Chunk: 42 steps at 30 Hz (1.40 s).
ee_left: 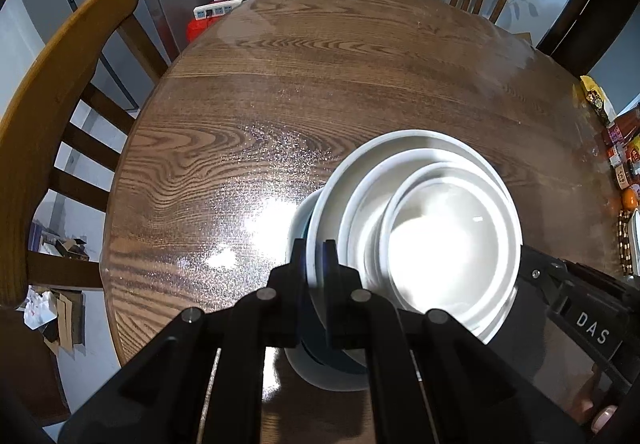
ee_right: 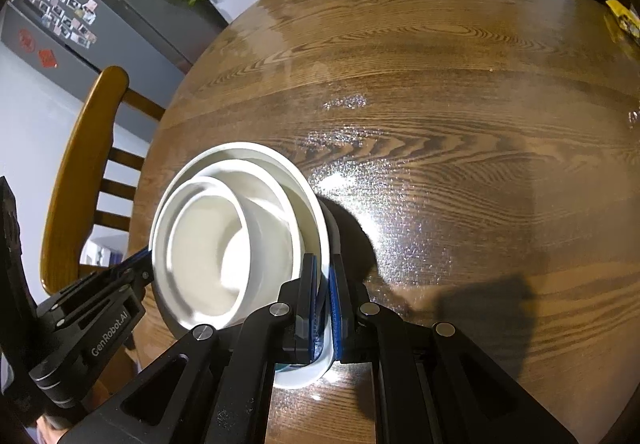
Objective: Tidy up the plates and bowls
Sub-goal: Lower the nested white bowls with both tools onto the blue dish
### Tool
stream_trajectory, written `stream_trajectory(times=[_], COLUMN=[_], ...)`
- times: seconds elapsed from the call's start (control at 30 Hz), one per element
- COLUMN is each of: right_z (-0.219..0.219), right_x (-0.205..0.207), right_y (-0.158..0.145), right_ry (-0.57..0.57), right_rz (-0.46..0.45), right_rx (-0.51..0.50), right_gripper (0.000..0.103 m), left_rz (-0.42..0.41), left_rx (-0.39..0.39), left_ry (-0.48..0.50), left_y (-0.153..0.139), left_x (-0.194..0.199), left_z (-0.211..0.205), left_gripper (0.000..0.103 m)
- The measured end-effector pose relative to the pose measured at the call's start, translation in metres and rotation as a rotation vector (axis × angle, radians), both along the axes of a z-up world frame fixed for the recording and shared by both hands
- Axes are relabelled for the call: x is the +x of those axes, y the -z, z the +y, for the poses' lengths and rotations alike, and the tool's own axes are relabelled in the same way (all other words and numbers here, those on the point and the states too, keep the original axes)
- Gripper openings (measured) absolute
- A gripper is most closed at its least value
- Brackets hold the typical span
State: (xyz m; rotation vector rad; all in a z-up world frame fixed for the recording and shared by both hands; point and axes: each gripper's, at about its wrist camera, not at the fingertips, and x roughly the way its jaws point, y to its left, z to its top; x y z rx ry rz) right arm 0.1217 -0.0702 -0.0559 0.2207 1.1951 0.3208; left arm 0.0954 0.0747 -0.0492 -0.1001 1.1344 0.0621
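Two tools, left tool (ee_left: 314, 272) and right tool (ee_right: 322, 284), each clamped on opposite rims of the nested bowls (ee_left: 416, 228). Uneven lift could tip the stack; the loose inner bowls may slide onto the table (ee_left: 280, 83).

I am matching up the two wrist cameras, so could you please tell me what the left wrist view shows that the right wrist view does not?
Only the left wrist view shows the white power strip and the orange fruit. Only the right wrist view shows the "GenRobot.AI" lettering on the left gripper. Both show the nested stack of white ceramic bowls, gripped at opposite rims by both grippers, on the round wooden table.
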Motion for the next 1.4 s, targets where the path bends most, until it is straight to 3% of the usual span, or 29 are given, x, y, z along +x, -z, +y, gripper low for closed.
stream_trajectory(times=[1.4], right_z=[-0.0010], right_x=[-0.0010], right_y=[-0.0010], right_ry=[0.011], right_rz=[0.008], right_rx=[-0.003], right_gripper=[0.010], left_rz=[-0.012], left_rx=[0.032], left_ry=[0.017], left_y=[0.0001], left_x=[0.0011], left_z=[-0.0012], left_gripper=[0.003])
